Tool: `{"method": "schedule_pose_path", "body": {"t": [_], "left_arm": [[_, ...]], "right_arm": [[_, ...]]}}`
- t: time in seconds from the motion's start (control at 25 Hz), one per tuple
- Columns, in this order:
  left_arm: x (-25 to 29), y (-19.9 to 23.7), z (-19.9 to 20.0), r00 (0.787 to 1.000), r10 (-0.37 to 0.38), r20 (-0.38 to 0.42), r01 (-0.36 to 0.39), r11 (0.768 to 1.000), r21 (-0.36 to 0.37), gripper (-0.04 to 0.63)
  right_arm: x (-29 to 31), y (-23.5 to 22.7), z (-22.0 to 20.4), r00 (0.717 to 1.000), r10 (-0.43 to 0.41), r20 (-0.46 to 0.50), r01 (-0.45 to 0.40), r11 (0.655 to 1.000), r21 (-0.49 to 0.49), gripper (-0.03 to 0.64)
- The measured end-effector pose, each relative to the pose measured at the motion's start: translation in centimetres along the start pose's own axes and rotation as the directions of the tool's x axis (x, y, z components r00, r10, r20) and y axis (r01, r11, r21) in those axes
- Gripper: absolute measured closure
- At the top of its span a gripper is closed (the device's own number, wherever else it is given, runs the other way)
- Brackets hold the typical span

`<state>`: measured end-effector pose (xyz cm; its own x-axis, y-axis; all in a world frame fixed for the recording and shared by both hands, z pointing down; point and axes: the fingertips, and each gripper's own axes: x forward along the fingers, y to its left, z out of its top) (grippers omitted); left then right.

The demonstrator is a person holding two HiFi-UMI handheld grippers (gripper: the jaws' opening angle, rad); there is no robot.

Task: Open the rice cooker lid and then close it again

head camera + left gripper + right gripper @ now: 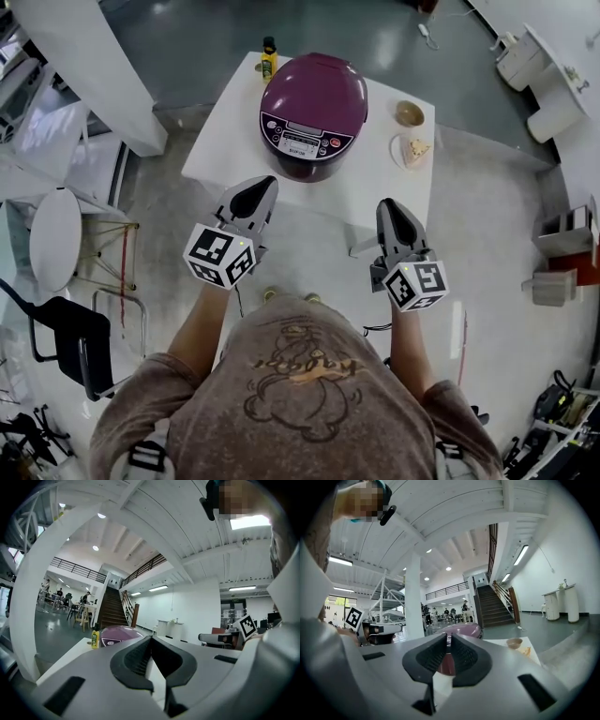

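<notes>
The purple rice cooker (314, 112) stands on a white table (375, 192) with its lid down and its control panel facing me. It also shows low in the left gripper view (119, 633) and the right gripper view (461, 631). My left gripper (268, 182) hovers at the table's near edge, just short of the cooker's front left; its jaws meet at the tips (151, 638), shut and empty. My right gripper (386, 202) hangs over the near edge to the cooker's right, apart from it, jaws (449, 636) shut with nothing between them.
A small yellow bottle (269, 58) stands behind the cooker at the far left. A brown bowl (409, 113) and a plate with food (412, 150) sit on the table's right side. A round white table (54, 234) and a black chair (66, 337) stand to my left.
</notes>
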<state>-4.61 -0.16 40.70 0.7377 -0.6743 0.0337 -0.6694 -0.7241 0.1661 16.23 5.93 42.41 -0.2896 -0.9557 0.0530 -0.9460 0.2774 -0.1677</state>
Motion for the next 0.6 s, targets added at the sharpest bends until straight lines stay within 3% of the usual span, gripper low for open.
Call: {"method": "schedule_pose_path", "body": {"t": [0.44, 0.6], "left_arm": [[-1.1, -0.3, -3.7, 0.997, 0.073, -0.023, -0.073, 0.997, -0.016, 0.575], [-0.9, -0.6, -4.7, 0.996, 0.078, -0.042, -0.078, 0.997, 0.01, 0.575]], "right_arm": [[-0.8, -0.4, -5.1, 0.996, -0.028, -0.083, 0.026, 0.999, -0.024, 0.615], [-1.0, -0.3, -5.7, 0.996, -0.03, -0.087, 0.027, 0.999, -0.037, 0.615]]}}
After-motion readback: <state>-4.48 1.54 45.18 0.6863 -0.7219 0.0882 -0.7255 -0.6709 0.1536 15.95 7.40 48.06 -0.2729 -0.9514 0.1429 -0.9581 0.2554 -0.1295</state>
